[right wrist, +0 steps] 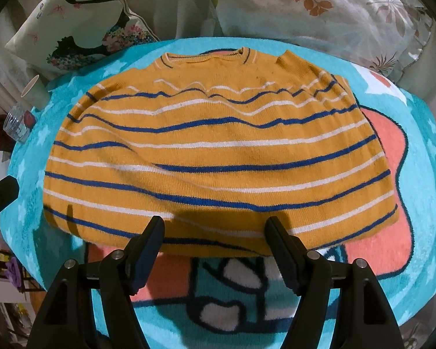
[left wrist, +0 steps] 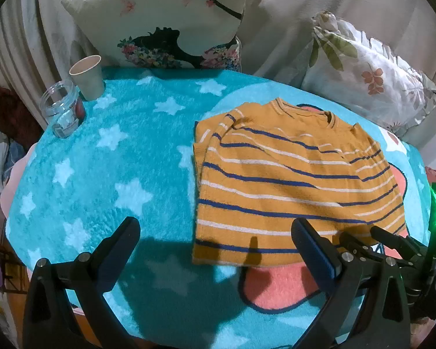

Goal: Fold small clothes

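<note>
Both your grippers, left (left wrist: 215,232) and right (right wrist: 215,224), gape empty just short of the mustard knit sweater with blue-and-white stripes (right wrist: 218,151), hem nearest.

The sweater (right wrist: 218,151) is mustard yellow with alternating thin blue and white horizontal stripes; the blanket (left wrist: 107,174) beneath it is turquoise with pale blue-white stars and a coral-pink, dark-outlined figure at lower right of the frame. At upper left stand a beige paper cup (left wrist: 87,77) and a clear glass jar (left wrist: 62,109). One pillow (left wrist: 160,20) is cream with a black silhouette and flowers, the other pillow (left wrist: 369,72) white with orange and green leaves.
</note>
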A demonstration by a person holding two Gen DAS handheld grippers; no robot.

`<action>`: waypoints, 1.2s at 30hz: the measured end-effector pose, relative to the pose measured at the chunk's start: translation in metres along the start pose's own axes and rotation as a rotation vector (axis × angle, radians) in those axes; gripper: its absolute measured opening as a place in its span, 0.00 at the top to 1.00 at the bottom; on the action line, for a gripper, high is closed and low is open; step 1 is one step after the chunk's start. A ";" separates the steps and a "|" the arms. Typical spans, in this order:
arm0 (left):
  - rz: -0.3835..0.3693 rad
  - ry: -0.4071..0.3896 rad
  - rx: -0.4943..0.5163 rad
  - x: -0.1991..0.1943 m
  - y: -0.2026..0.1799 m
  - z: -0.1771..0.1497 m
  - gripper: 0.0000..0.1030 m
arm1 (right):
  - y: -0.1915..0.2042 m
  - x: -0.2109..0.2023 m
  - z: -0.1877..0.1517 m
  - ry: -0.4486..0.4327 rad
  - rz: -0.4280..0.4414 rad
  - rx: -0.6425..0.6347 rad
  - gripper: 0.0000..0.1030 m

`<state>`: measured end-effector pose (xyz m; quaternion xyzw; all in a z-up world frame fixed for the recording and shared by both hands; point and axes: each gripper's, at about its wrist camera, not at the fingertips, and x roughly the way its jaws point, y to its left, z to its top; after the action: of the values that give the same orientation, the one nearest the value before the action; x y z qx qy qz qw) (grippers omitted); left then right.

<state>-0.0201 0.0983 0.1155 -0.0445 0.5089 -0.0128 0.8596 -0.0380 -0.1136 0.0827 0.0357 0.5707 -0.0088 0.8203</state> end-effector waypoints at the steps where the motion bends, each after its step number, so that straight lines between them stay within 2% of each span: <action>1: -0.001 0.002 -0.001 0.001 0.000 0.000 0.00 | 0.000 0.000 -0.001 0.001 0.000 0.000 0.26; 16: -0.026 0.039 -0.045 0.016 0.014 0.006 0.00 | 0.002 0.006 0.004 0.013 -0.016 -0.012 0.25; 19: -0.018 0.026 -0.097 0.018 0.035 0.011 0.00 | 0.004 0.004 0.006 0.001 -0.017 -0.020 0.25; 23: 0.039 0.005 -0.192 0.022 0.079 0.012 0.00 | 0.013 -0.002 0.012 -0.016 0.000 -0.066 0.25; 26: 0.081 0.021 -0.263 0.030 0.110 0.002 0.00 | 0.036 -0.001 0.020 0.007 0.051 -0.151 0.25; 29: 0.083 0.069 -0.336 0.040 0.135 -0.013 0.00 | 0.076 0.000 0.027 0.015 0.123 -0.270 0.25; 33: 0.084 0.098 -0.351 0.043 0.146 -0.025 0.00 | 0.136 0.010 0.035 0.040 0.224 -0.394 0.25; 36: 0.090 0.092 -0.341 0.040 0.150 -0.029 0.00 | 0.174 0.024 0.040 0.038 0.209 -0.465 0.25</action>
<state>-0.0300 0.2432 0.0533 -0.1661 0.5441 0.1100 0.8150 0.0172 0.0581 0.0826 -0.0948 0.5660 0.2080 0.7921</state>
